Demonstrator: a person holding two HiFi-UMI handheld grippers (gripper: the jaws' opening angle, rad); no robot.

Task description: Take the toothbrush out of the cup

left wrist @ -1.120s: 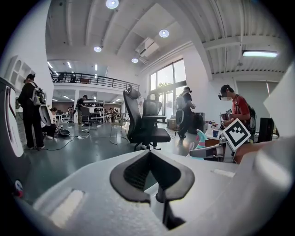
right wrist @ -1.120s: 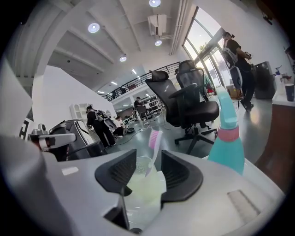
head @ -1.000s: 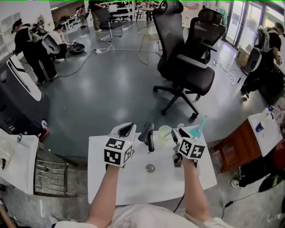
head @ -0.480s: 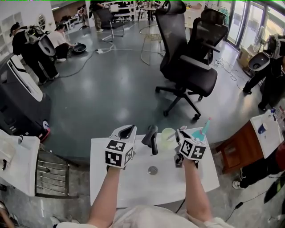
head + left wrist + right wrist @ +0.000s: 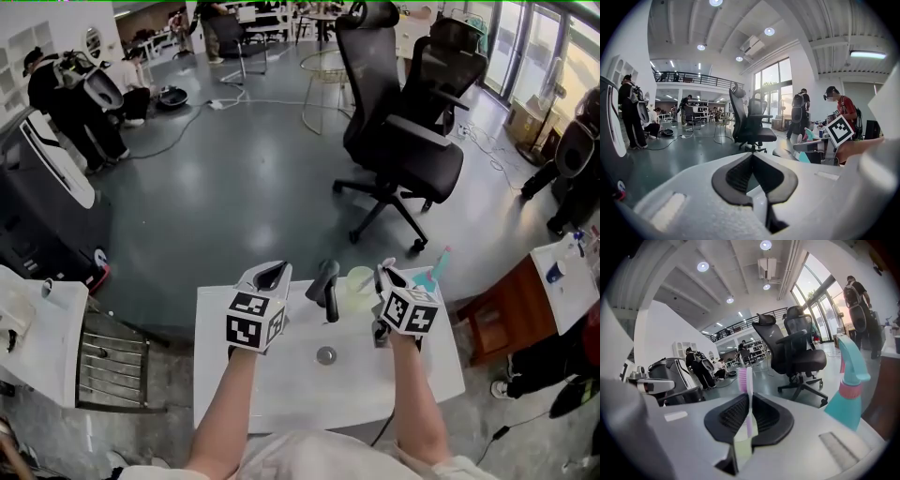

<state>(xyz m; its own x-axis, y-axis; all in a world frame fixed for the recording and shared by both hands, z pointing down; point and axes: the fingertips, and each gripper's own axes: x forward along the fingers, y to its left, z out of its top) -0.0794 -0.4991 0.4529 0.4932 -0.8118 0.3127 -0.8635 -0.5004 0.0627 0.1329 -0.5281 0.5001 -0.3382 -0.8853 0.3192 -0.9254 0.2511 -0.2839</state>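
Observation:
A pale green cup (image 5: 357,284) stands on the white counter (image 5: 281,394) beside a black faucet (image 5: 325,286). A pink toothbrush (image 5: 746,394) rises upright from the cup (image 5: 740,446). My right gripper (image 5: 382,272) is at the cup's right rim. In the right gripper view its jaws (image 5: 749,401) are closing, with the pads against the toothbrush handle and the bristle head sticking out above them. My left gripper (image 5: 270,275) hovers left of the faucet. Its jaws (image 5: 752,157) are shut with nothing in them.
A teal spray bottle (image 5: 433,269) stands just right of my right gripper and shows large in the right gripper view (image 5: 848,385). A drain (image 5: 325,355) lies in the counter between my hands. Office chairs (image 5: 403,141) and people stand on the floor beyond.
The right gripper's jaws have drawn together at the cup. Both hands have stayed about where they were.

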